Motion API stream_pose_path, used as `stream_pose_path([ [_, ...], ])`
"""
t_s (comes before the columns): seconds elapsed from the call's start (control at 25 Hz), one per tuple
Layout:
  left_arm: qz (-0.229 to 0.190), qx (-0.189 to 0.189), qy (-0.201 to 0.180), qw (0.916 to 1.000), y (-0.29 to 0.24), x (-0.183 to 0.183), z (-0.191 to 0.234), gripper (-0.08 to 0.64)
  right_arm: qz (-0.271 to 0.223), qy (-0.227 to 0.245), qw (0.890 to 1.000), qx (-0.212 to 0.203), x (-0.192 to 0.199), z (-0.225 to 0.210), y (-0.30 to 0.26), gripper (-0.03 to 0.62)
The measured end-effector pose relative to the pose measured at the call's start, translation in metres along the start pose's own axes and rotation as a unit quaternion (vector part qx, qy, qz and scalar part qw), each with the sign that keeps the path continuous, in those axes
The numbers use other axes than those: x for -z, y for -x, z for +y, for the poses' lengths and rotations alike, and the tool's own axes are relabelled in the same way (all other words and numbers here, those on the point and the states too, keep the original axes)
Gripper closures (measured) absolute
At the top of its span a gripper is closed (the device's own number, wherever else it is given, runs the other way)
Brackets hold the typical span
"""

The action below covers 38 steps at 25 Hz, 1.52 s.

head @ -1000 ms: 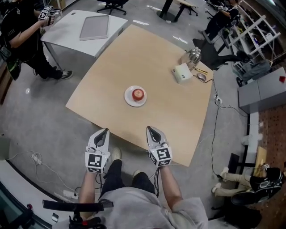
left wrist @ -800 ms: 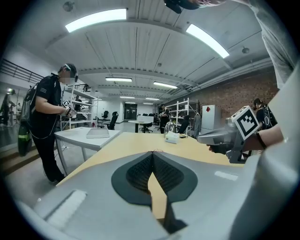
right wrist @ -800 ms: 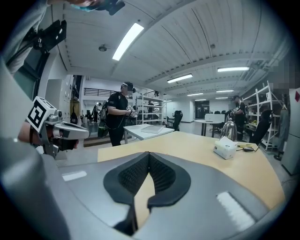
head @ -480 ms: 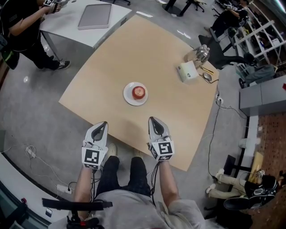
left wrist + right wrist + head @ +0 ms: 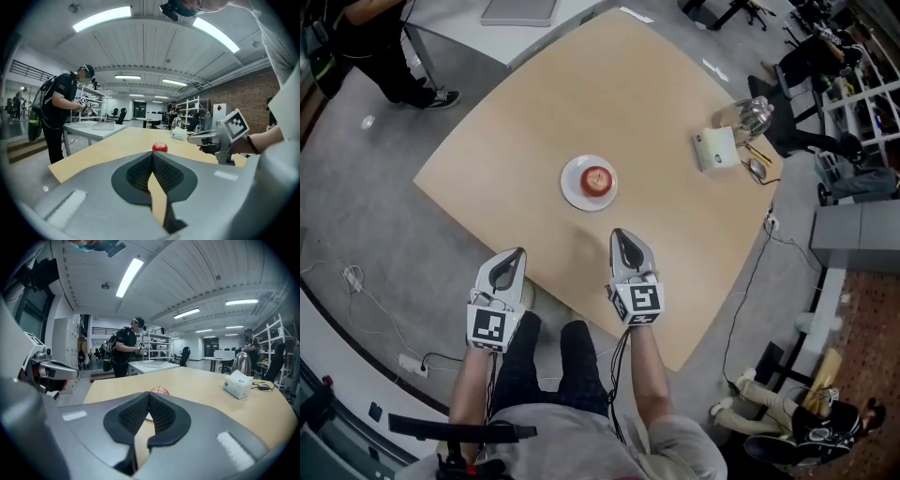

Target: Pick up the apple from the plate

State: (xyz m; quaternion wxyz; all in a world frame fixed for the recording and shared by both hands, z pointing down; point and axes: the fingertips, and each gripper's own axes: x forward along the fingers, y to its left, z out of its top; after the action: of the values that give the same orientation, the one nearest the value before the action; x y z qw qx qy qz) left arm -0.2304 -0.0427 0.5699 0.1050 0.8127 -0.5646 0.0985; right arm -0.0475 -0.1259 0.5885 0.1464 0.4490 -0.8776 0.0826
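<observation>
Right gripper view: apple (image 5: pixel 159 390) ~half hidden bhd jaws.

A wooden table (image 5: pixel 534 103) stands on grey floor (image 5: pixel 356 216) under strip lights (image 5: pixel 101 18)

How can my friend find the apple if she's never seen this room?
Look for the big light wooden table. Near its middle sits a small white plate with the apple on it. It is the only red, round thing there; the white tissue box and shiny kettle stand away at a corner.
</observation>
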Motion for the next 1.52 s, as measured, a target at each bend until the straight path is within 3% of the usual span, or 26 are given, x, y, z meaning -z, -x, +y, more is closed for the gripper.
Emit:
stream_pose_path([
  [0.44, 0.014, -0.035, 0.012, 0.9992, 0.0, 0.023, -0.011, 0.54, 0.013, 0.019, 0.999, -0.04, 0.012, -0.013, -0.037, 0.555],
  [0.84, 0.023, -0.064, 0.026, 0.9974, 0.009, 0.03, -0.014, 0.54, 0.046, 0.025, 0.996, -0.073, 0.025, -0.01, -0.069, 0.428],
  [1.52, 0.031, -0.096, 0.037, 0.9942, 0.014, 0.038, -0.006, 0.54, 0.069, 0.028, 0.994, -0.074, 0.039, -0.019, -0.105, 0.273],
])
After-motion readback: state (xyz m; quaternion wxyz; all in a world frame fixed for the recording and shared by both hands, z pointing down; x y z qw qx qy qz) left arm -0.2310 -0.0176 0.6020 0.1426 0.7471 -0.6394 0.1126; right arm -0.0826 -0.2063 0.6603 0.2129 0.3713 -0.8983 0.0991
